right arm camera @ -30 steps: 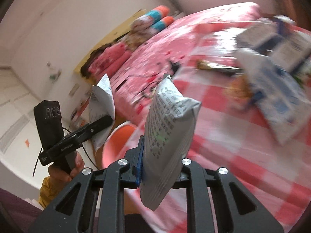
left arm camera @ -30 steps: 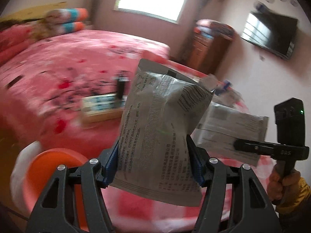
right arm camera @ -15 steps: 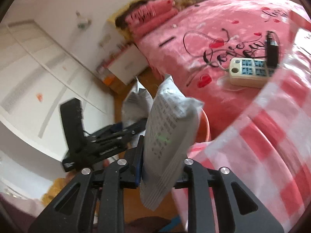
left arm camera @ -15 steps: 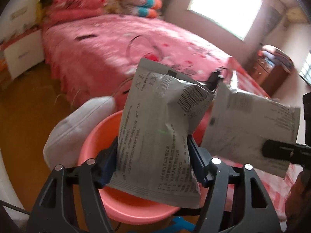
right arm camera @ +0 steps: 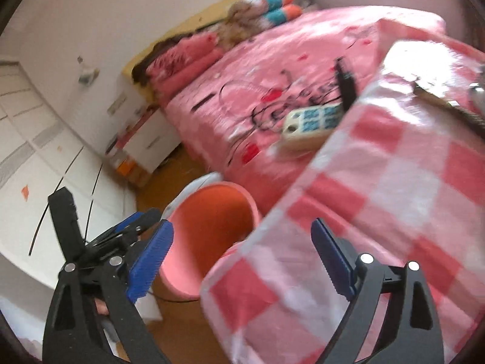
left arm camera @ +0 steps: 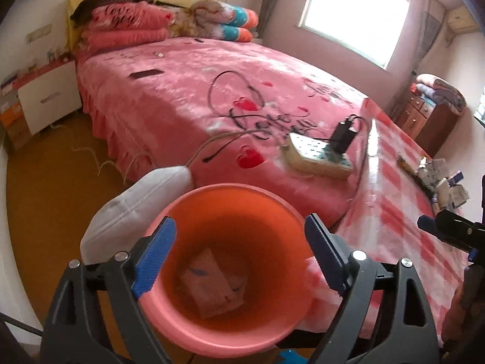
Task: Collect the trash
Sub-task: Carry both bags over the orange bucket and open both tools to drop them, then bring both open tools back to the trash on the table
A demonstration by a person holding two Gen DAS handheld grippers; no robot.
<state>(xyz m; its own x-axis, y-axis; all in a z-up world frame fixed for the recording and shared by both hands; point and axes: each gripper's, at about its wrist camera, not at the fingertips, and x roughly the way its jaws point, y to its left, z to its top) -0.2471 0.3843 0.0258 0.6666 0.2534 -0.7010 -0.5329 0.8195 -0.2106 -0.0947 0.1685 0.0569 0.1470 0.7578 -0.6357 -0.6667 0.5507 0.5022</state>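
both tongs are spread wide with nothing between the blue pads. left tongs [left arm camera: 239,257] hang right over the mouth of the bin [left arm camera: 230,327], and there's a packet [left arm camera: 212,285] lying at the bottom of it. right tongs [right arm camera: 242,261] sit over the corner of the checked tabletop [right arm camera: 394,197], beside the bin [right arm camera: 212,224], not above it.

my guess is this drop is done and the next bit is going for more trash. the rest of it looks like the little heap of wrappers [left arm camera: 445,185] at the far end of the tabletop, well apart from both tongs. if i were doing it: lift the left tongs clear of the rim before swinging over so the bin doesn't get knocked, keep both spread on the way, and come down on a wrapper's edge or a fold rather than flat on top, since thin packets slide on that shiny cloth. also steer round the power strip [left arm camera: 318,157] and its cord on the bed, right next to the tabletop edge.

views differ a fair bit. left wrist looks straight down into the bin, so only there can you see the packet, plus the wrapper heap and the tip of the right tongs at the right edge. right wrist sees the bin from the side, inside mostly hidden, but shows how close it stands to the tabletop corner and the left tongs next to it. it's pretty blurry too.
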